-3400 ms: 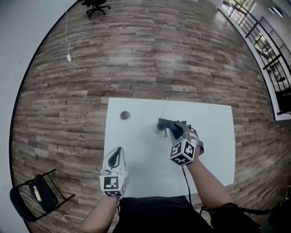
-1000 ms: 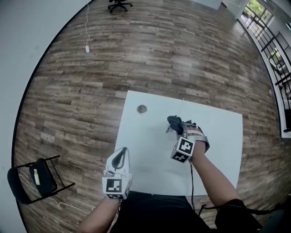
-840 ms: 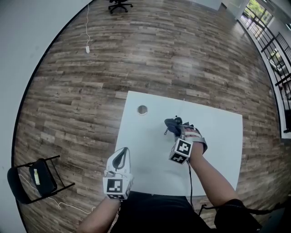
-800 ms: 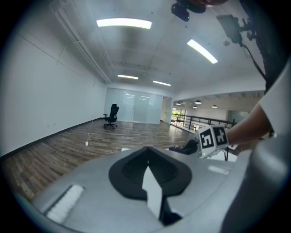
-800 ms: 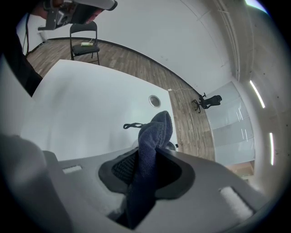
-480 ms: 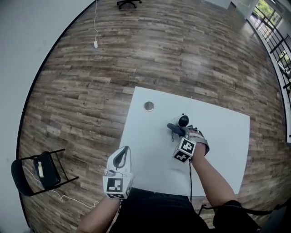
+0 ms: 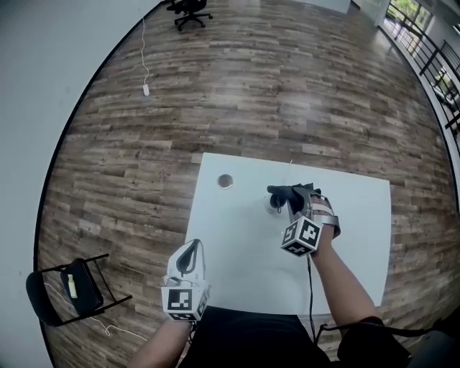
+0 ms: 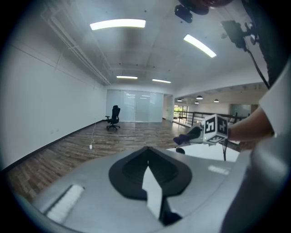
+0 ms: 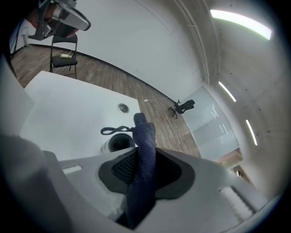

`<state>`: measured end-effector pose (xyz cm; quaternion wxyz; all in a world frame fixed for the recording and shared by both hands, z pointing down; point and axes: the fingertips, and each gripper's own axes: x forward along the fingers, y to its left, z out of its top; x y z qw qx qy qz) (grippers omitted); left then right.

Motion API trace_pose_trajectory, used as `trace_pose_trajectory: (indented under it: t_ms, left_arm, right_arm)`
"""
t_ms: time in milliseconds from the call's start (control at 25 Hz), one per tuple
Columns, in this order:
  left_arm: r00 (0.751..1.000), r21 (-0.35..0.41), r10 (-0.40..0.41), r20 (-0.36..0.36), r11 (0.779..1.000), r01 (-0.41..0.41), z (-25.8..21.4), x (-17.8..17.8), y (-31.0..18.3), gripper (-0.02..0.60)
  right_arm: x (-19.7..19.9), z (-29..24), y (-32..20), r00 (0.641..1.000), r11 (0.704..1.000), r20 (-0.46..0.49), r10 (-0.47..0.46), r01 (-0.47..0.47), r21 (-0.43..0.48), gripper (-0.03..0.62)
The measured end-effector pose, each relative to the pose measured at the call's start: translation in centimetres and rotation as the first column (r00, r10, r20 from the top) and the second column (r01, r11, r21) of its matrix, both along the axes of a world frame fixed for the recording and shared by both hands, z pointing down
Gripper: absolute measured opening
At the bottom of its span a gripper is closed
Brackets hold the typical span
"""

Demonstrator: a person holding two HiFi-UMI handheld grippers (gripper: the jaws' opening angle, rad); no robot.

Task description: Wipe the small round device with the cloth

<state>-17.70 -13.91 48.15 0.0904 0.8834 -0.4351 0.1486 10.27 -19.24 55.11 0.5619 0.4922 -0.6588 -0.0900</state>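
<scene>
The small round device, white with a dark top and a thin cord loop, sits on the white table. In the head view the device shows just left of my right gripper. That gripper is shut on a dark blue cloth, whose free end sticks out past the jaws, above and just beside the device. The cloth hangs over the device's far side. My left gripper hovers at the table's near left edge, shut and empty, well away from the device.
A round cable hole lies in the table to the left of the device. A folding chair stands on the wood floor at the left. An office chair is far off. A wall cable trails on the floor.
My right gripper has swept the cloth across the device and risen a little; the device's top showed briefly and is now partly under the cloth. The left gripper has stayed put.
</scene>
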Motion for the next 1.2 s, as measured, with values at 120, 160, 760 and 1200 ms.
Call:
trace_pose_trajectory:
  t_ms: [120,160,760,1200]
  left_arm:
    - [1.000,0.005,0.019,-0.002,1.000,-0.019,0.5,0.2,-0.5,0.006]
    - [1.000,0.010,0.004,0.000,1.000,-0.004,0.5,-0.6,-0.8,0.008]
    - [0.995,-0.016,-0.102,-0.015,0.995,0.102,0.5,-4.5,1.0,0.008]
    - [0.992,-0.031,-0.123,0.012,0.992,0.123,0.8,-5.5,2.3,0.008]
  right_arm:
    - [-0.7,3.6,-0.9,0.999,0.999,-0.031,-0.015,0.013,-0.042,0.100]
    - [-1.4,4.6,-1.4,0.999,0.998,-0.045,-0.027,0.025,-0.054,0.100]
    - [-2.5,8.2,-0.1,0.999,0.975,-0.020,-0.031,0.026,-0.219,0.100]
    - [-2.1,11.4,0.9,0.999,0.965,-0.029,-0.019,0.011,-0.263,0.100]
